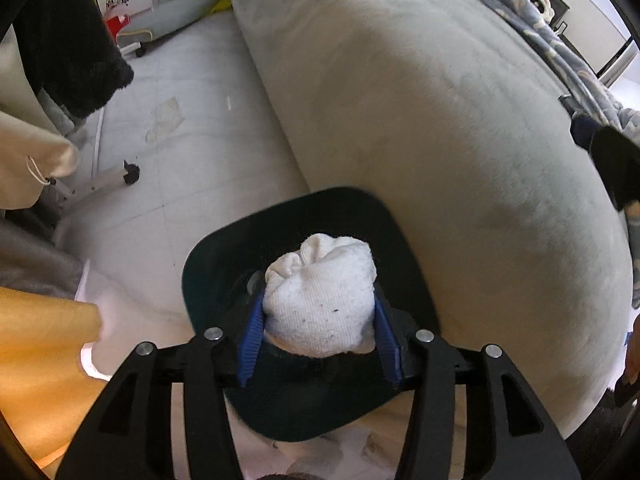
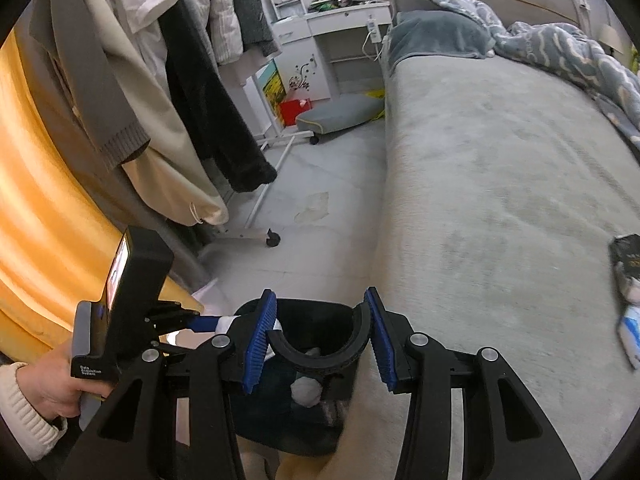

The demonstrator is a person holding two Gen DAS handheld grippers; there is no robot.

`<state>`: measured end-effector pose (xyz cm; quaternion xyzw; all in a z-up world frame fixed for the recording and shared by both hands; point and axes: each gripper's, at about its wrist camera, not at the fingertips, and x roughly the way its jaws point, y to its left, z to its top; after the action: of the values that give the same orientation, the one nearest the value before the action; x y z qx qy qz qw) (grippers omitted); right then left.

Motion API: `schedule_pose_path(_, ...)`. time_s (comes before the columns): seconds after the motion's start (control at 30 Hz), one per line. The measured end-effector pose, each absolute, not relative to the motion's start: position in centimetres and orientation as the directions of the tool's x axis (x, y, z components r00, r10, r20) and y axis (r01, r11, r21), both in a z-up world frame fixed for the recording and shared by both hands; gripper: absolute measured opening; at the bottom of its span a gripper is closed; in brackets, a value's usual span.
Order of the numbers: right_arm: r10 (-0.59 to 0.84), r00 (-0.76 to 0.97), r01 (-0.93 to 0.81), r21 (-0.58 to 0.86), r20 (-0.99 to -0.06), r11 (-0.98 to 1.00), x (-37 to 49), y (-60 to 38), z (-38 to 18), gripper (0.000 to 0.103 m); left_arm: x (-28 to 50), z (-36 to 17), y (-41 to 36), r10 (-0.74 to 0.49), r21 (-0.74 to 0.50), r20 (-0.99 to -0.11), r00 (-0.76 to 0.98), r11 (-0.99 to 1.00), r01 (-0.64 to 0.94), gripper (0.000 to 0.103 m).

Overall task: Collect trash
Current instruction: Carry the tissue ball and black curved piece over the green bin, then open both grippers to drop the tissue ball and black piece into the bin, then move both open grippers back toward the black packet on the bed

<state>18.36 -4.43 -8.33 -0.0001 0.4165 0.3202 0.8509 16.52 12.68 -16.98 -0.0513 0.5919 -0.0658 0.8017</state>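
My left gripper is shut on a balled-up white sock, its blue pads pressing both sides, held right over the open mouth of a dark bin that stands on the floor against the bed. In the right wrist view my right gripper is open and empty above the same dark bin. The left gripper reaches in from the left there, held by a hand. A grey wad lies inside the bin.
A grey bed fills the right side, with a blue patterned blanket and a dark wrapper on it. A clothes rack with hanging coats stands left, and an orange curtain beside it. A paper scrap lies on the floor.
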Motion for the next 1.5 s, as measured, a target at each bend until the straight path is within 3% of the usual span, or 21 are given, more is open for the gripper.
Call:
schedule_pose_path(0.3,0.526,0.4,-0.561,0.254,-0.751,0.788,19.3,-1.0,-10.0,0.046,16.1,-17.2,15.2,-0.183,-0.175,-0.939,0.292,0.983,0.051,0.078)
schedule_pose_path(1.17,0.411,0.221,-0.597,0.211,-0.885,0.774,20.1,5.9,-17.7,0.046,14.9,-11.1,21.7,-0.19,-0.24,-0.778,0.598,0.971,-0.003,0.078)
schedule_pose_path(1.33,0.394,0.181,-0.621,0.206,-0.901,0.757,19.5,6.7,-18.8,0.05,14.5,-9.9,21.5,-0.218,-0.257,-0.727,0.651,0.966,0.037,0.078)
schedule_pose_path(1.5,0.384,0.177,-0.618,0.201,-0.906,0.76,19.4,6.1,-18.8,0.062,14.3,-8.6,21.5,-0.234,-0.282,-0.68,0.695,0.958,0.047,0.078)
